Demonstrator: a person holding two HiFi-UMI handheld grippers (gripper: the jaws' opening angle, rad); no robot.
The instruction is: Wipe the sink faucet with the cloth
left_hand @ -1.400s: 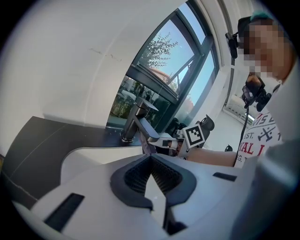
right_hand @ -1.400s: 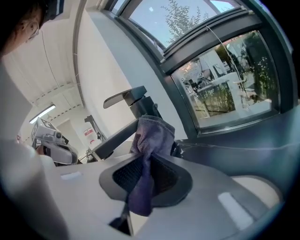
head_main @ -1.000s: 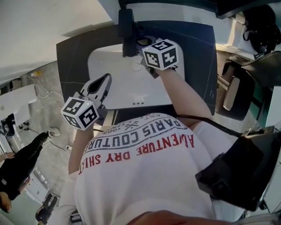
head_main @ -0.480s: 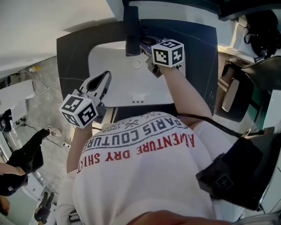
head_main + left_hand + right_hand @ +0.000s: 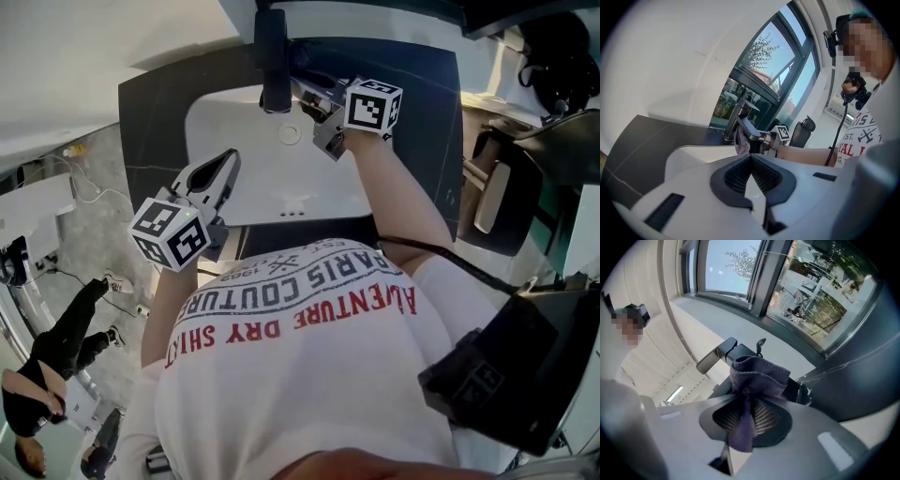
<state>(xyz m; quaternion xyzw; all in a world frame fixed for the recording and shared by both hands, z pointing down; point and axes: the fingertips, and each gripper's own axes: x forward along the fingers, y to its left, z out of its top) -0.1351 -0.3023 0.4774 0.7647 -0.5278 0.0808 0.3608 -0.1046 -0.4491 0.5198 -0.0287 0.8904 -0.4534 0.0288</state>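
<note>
Right gripper view is showing my right gripper (image 5: 751, 404) pinching cloth (image 5: 759, 373) at twelve o'clock, unseen overhead; left gripper (image 5: 751, 164) idling closed.

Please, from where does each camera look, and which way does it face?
Head view: on the person's head, facing steeply down at sink and faucet; shirt, left gripper and right gripper show.
Left gripper view: low at the sink's near edge, facing the faucet; its shut jaws show.
Right gripper view: at the faucet, facing the windows; its jaws clamp the cloth.
Both gripper views share faucet and cloth.
</note>
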